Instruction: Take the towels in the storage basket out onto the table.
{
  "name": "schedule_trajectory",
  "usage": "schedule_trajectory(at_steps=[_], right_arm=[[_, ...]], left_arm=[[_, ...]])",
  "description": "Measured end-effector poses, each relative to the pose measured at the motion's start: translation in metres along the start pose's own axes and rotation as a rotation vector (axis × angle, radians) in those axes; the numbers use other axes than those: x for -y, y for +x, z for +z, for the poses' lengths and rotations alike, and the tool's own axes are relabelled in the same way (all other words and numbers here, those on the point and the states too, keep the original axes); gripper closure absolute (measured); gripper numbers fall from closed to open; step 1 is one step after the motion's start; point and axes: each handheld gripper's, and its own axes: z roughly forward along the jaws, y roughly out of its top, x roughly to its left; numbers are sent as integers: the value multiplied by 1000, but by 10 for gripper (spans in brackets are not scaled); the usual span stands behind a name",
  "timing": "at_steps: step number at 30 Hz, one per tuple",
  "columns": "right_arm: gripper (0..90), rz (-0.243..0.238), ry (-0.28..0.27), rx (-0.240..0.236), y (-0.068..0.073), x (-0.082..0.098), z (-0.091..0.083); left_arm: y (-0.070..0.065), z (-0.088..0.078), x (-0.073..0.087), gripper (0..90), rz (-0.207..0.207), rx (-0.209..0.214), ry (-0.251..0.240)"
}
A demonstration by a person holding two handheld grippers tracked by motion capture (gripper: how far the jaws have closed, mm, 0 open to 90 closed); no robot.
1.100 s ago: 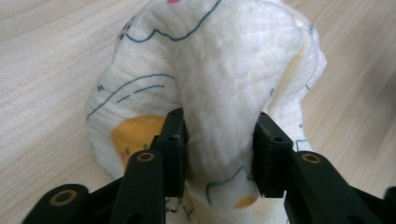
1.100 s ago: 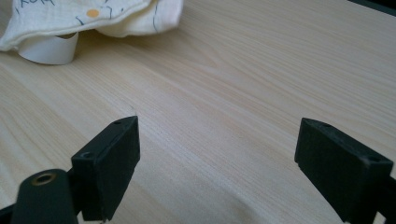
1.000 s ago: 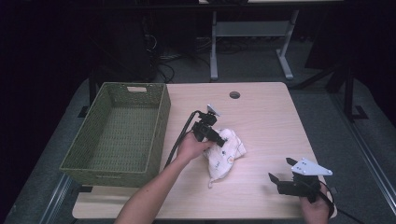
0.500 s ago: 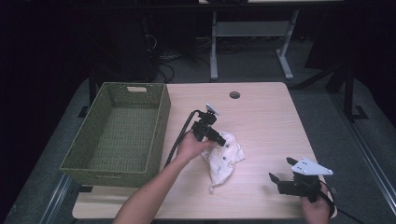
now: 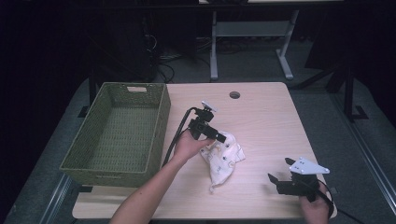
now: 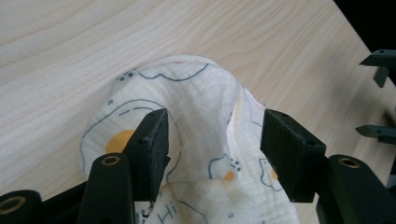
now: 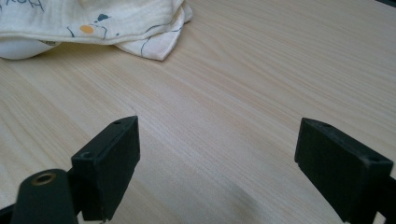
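Jaws on the left gripper [image 5: 223,138] are standing spread wide, straddling a raised fold of the cloth [image 5: 223,157] without clamping it; in the left gripper view the cloth [image 6: 196,121] is bulging up between the two pads. Left hand [image 5: 187,144] is gripping the tool just beside the basket [image 5: 116,164]. Cloth is white with blue outlines and orange spots, lying crumpled on the tabletop [image 5: 261,116] near its middle, right of the basket. Right gripper [image 5: 275,183] is sitting well apart from the cloth at the front right corner, jaws also gaping and holding nothing, right hand [image 5: 315,210] behind it. Right gripper view is showing bare tabletop [image 7: 243,93] between its jaws and the cloth edge [image 7: 93,23] farther off. Basket is green woven and looking empty.
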Motion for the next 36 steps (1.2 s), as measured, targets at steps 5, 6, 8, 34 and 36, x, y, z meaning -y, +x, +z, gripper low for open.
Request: schedule_trajectory(at_steps=[5, 6, 8, 34, 36], right_arm=[[137, 6, 2, 2, -1, 1, 0], [137, 5, 0, 5, -1, 2, -1], [137, 9, -3, 7, -1, 2, -2], [137, 11, 9, 11, 3, 4, -1], [137, 11, 8, 12, 3, 4, -1]], left_arm=[[-2, -4, 4, 389, -4, 17, -31], [-2, -5, 6, 383, 2, 15, -31], [-2, -8, 9, 376, 3, 19, -37], [-3, -30, 42, 333, 22, 19, -99], [-4, -30, 44, 327, 33, 6, -95]])
